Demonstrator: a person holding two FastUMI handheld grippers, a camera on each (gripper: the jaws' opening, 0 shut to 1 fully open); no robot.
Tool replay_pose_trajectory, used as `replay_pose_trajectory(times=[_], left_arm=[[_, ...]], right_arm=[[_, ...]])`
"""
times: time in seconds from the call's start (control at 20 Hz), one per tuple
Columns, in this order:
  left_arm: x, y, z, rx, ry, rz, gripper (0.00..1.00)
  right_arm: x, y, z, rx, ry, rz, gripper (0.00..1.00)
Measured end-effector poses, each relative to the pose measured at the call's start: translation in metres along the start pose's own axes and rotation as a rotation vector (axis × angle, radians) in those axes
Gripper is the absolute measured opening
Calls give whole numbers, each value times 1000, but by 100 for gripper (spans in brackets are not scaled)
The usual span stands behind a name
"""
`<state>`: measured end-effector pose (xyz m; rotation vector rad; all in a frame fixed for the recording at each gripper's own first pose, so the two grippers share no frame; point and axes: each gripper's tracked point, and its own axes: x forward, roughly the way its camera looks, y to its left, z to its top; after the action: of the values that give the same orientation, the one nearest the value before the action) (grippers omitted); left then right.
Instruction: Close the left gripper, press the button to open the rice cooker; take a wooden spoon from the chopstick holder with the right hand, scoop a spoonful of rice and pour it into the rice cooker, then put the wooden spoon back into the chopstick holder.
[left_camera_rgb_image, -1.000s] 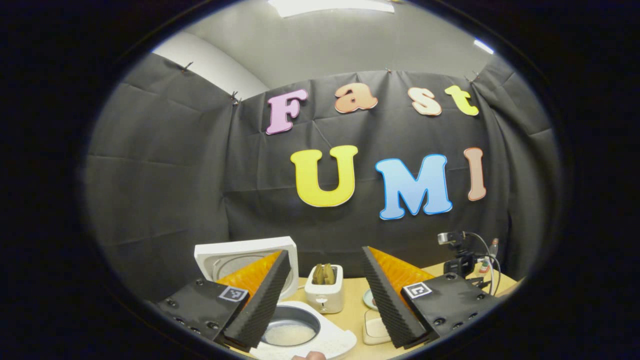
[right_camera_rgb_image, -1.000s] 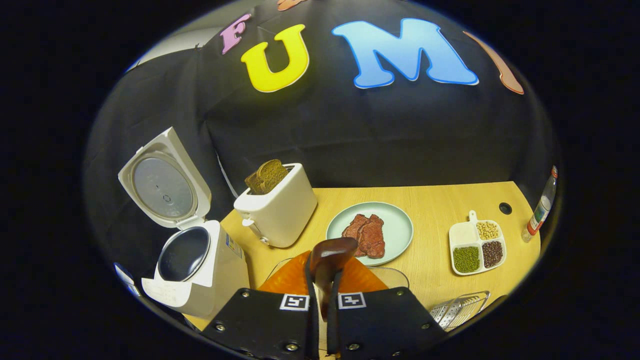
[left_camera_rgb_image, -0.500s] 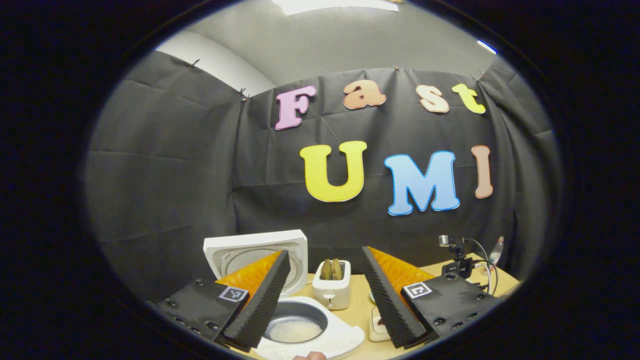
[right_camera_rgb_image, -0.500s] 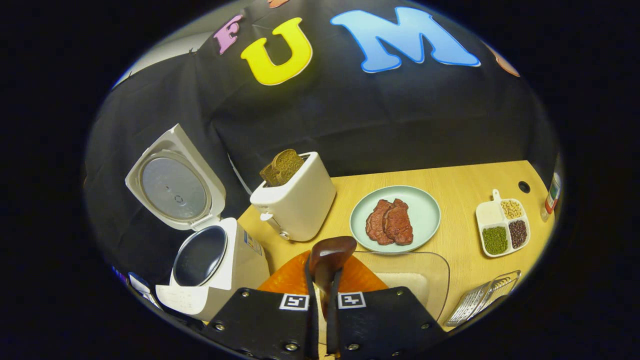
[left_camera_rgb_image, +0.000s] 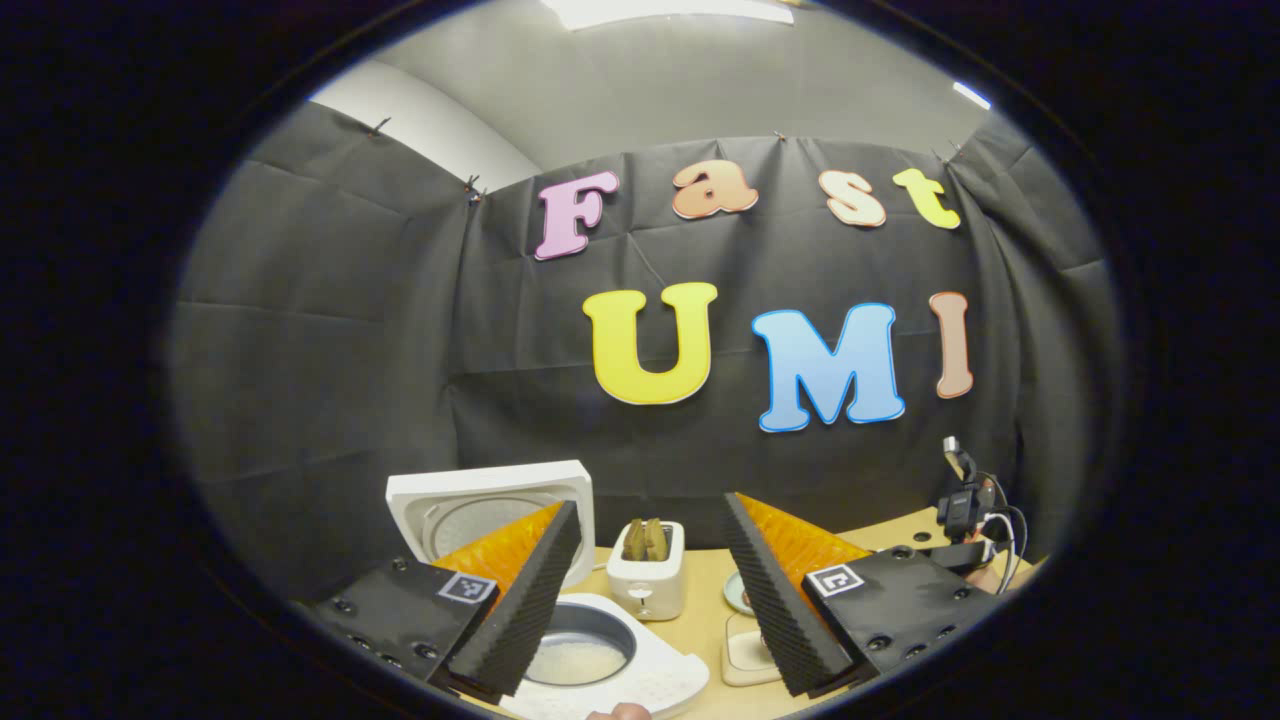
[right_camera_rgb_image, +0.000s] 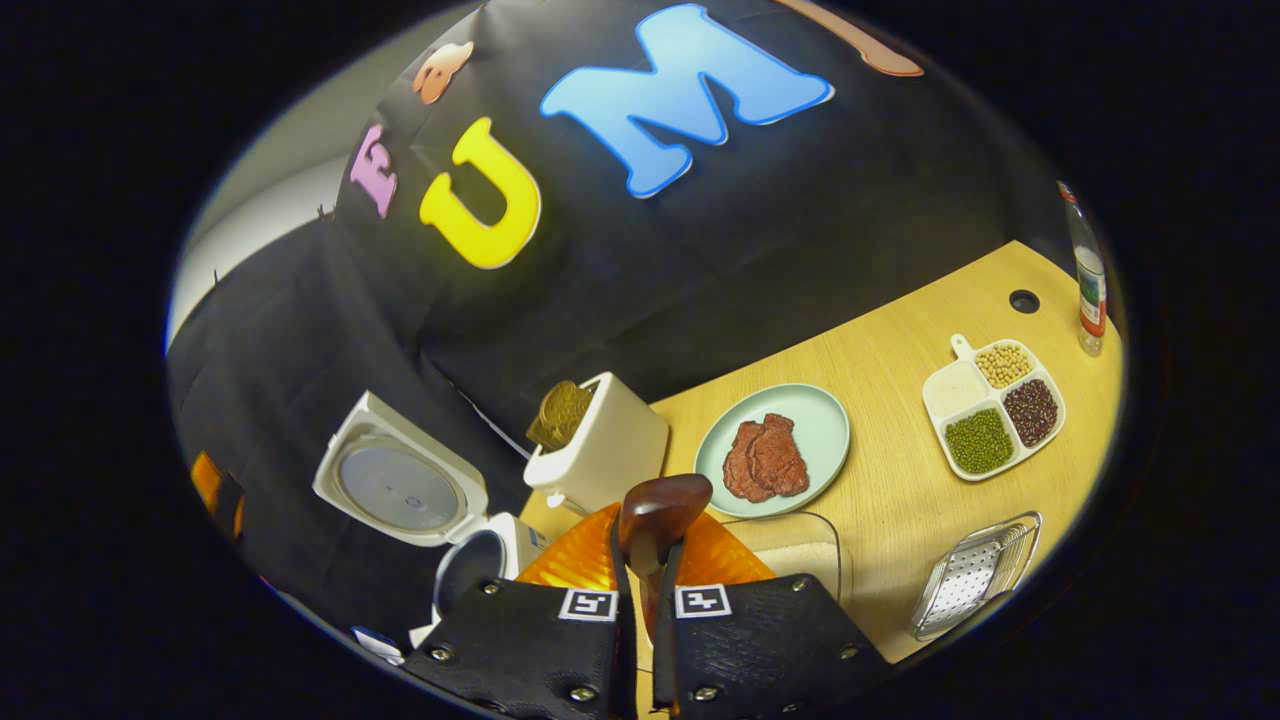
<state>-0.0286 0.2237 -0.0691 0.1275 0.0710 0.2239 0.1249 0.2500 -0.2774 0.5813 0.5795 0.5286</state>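
My right gripper (right_camera_rgb_image: 646, 560) is shut on the handle of the dark wooden spoon (right_camera_rgb_image: 664, 503), whose bowl sticks up in front of the fingers. Whether the bowl carries rice is hidden. The white rice cooker (right_camera_rgb_image: 470, 560) stands open at lower left, lid (right_camera_rgb_image: 398, 487) raised. In the left gripper view the cooker's pot (left_camera_rgb_image: 580, 655) holds white rice, its lid (left_camera_rgb_image: 480, 505) behind my left finger. My left gripper (left_camera_rgb_image: 650, 515) is open and empty above the cooker's front. The metal mesh holder (right_camera_rgb_image: 975, 575) lies at lower right.
On the wooden table (right_camera_rgb_image: 900, 500) are a white toaster (right_camera_rgb_image: 600, 445) with bread, a green plate of meat (right_camera_rgb_image: 815, 425), a divided dish of beans (right_camera_rgb_image: 990, 400), a clear rice container (right_camera_rgb_image: 800, 550) under the right gripper, and a bottle (right_camera_rgb_image: 1088, 270). A black cabled device (left_camera_rgb_image: 960, 495) shows far right.
The right gripper has rolled and shifted with the spoon still held, so the cooker now sits lower and closer beneath it. The left gripper barely moved and stays open.
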Motion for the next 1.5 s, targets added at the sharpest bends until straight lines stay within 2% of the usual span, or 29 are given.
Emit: replay_pose_trajectory(times=[0.25,0.45,0.75,0.8,0.85,1.15,1.5], left_arm=[[9,-12,2,-3,-8,-35,100],[7,-13,3,13,-9,-38,100],[0,-5,-5,11,-2,-22,100],[-2,-2,-4,10,-4,-16,97],[-3,1,-4,5,-5,-16,100],[-15,26,-10,1,11,6,100],[-36,66,-10,15,-2,49,100]], right_arm=[[-25,11,47,105,-78,60,7],[-36,25,65,108,-94,82,6],[-33,71,87,79,-97,147,6],[-31,80,88,71,-95,160,6],[-29,88,89,66,-89,172,6],[-9,142,75,44,-52,248,7],[15,213,38,-22,28,330,6]])
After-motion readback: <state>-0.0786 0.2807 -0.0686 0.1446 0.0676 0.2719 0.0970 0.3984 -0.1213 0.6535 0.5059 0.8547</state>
